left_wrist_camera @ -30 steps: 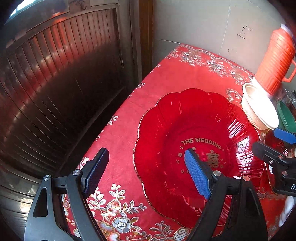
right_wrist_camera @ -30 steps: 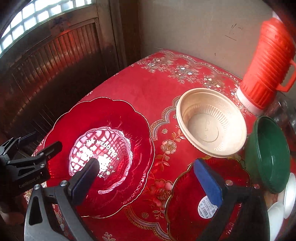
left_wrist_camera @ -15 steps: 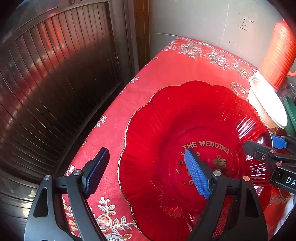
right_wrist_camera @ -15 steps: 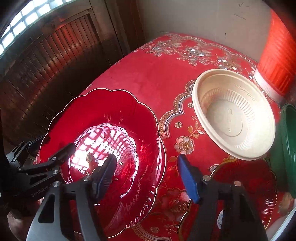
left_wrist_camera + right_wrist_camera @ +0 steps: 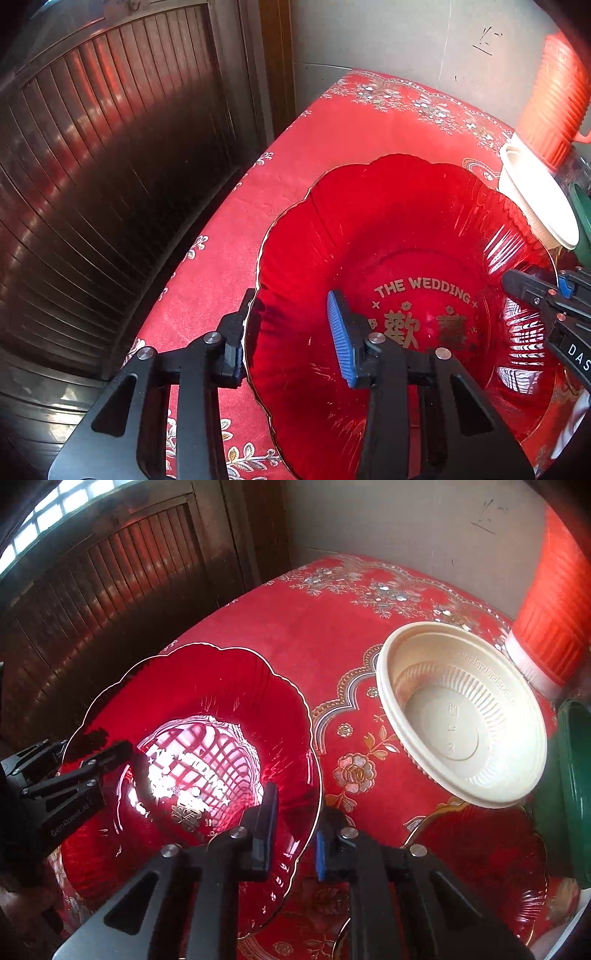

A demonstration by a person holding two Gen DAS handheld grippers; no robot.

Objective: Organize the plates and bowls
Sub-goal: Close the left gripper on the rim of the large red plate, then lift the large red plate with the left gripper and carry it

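Observation:
A large red scalloped plate (image 5: pixel 406 240) marked "THE WEDDING" lies on the red tablecloth (image 5: pixel 332 122). My left gripper (image 5: pixel 288 339) straddles its left rim. The black finger (image 5: pixel 236 343) sits outside against the edge and the blue pad (image 5: pixel 341 339) hangs over the inner wall, the jaws closing with a gap still showing. In the right wrist view the same plate (image 5: pixel 207 701) has its right rim pinched by my right gripper (image 5: pixel 293 834), which is shut on it. The left gripper (image 5: pixel 92 747) shows at the plate's far side there.
A cream ribbed bowl (image 5: pixel 461 716) stands to the right of the plate, with a green bowl (image 5: pixel 569 786) and an orange-red flask (image 5: pixel 554 602) beyond it. A smaller red plate (image 5: pixel 480 867) lies by the right gripper. The table edge and a dark slatted door (image 5: pixel 110 184) run along the left.
Both grippers came down onto the large plate. The right jaws went from wide apart to pinching the right rim. The left jaws narrowed sharply around the left rim.

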